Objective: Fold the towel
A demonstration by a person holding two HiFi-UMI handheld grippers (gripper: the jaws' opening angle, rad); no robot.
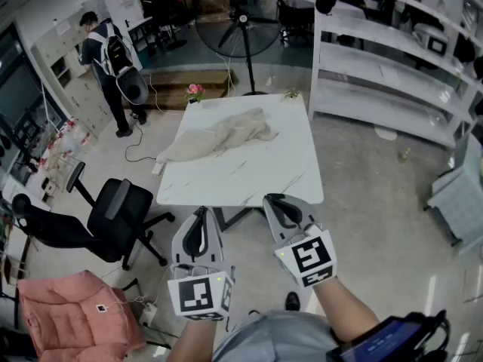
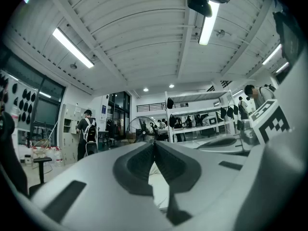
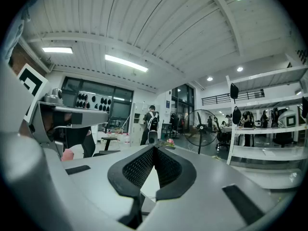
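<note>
Towel (image 1: 219, 136) bunched, long axis crosswise on table (image 1: 249, 179), left tongs (image 1: 201, 211), right tongs (image 1: 270, 199) pressed together

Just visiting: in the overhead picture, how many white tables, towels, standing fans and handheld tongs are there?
white table: 1
towel: 1
standing fan: 1
tongs, left tongs and right tongs: 2
Total: 5

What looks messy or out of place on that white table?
The beige towel lies crumpled in a heap on the far left part of the white table, one end reaching the left edge, not spread flat. Nothing else there looks spilled or damaged.
</note>
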